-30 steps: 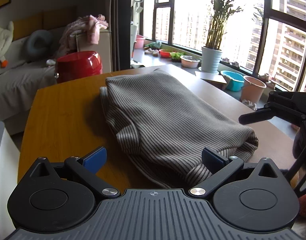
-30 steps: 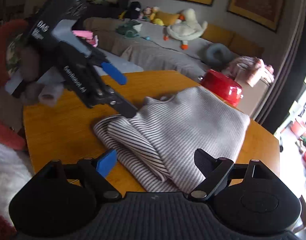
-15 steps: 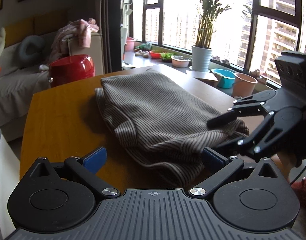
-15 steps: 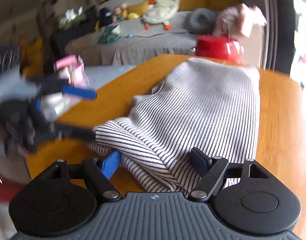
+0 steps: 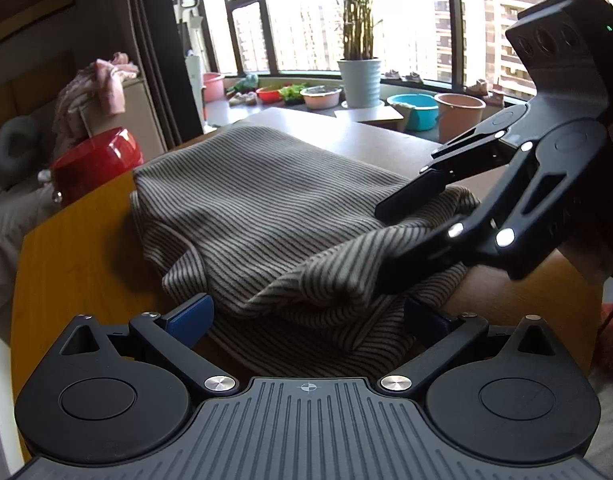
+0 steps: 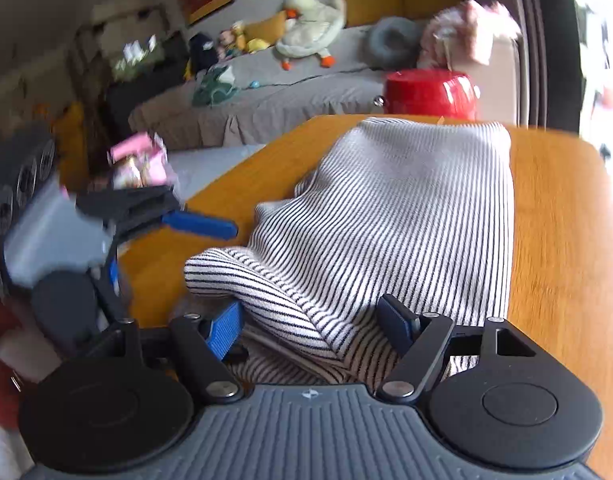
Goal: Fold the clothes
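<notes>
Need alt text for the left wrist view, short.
A folded striped sweater lies on a wooden table, its near edge between the open left gripper. The right gripper straddles the sweater's right corner, jaws opening. Behind: a window with a potted plant.

No word, label, brand or number can be read in either view. The one mark is a small crosshair sign [image 5: 307, 387] on each hand-held gripper's ribbed grey body, centred at its front edge.
</notes>
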The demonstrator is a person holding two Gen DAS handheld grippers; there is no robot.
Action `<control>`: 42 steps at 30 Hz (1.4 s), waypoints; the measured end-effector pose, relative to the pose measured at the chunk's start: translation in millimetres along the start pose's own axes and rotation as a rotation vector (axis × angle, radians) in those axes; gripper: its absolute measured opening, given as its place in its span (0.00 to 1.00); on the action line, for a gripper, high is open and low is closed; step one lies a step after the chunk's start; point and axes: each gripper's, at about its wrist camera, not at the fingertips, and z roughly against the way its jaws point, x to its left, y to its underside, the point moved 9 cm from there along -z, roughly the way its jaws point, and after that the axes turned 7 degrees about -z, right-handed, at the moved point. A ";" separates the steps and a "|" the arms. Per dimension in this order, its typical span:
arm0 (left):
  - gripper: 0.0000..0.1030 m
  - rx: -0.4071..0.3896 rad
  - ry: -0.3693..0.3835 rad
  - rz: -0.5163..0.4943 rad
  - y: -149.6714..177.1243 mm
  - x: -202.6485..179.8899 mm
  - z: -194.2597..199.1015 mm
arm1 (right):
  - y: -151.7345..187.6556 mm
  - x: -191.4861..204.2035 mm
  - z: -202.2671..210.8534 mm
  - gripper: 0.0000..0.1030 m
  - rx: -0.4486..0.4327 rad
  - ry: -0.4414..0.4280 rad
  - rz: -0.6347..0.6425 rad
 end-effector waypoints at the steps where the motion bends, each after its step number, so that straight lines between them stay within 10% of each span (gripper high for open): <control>1: 1.00 0.002 0.007 0.000 0.5 0.0 0.1 | 2.1 5.6 1.0 0.76 -0.003 0.018 0.048; 13: 1.00 -0.019 -0.113 0.146 20.3 54.4 41.1 | 29.2 63.8 5.7 0.81 0.015 0.096 0.587; 16: 1.00 -0.033 -0.118 0.156 16.1 59.0 45.1 | 29.7 68.7 -5.5 0.69 -0.011 0.151 0.687; 17: 1.00 -0.037 -0.116 0.150 14.4 58.1 45.8 | 25.3 65.1 -9.6 0.52 0.007 0.150 0.642; 22: 1.00 -0.032 -0.076 0.062 13.2 36.8 45.0 | -6.7 23.1 -13.5 0.47 0.089 -0.047 0.077; 27: 1.00 -0.016 -0.074 -0.085 9.3 15.3 28.9 | -12.4 1.5 -11.8 0.44 0.115 -0.144 -0.144; 37: 1.00 -0.079 -0.082 -0.391 -11.3 -12.1 -23.7 | -14.2 0.6 -6.1 0.43 0.135 -0.170 -0.126; 42: 0.64 -0.079 0.058 -0.282 -16.4 -14.8 -33.2 | -21.2 -5.2 7.4 0.62 0.086 -0.027 0.063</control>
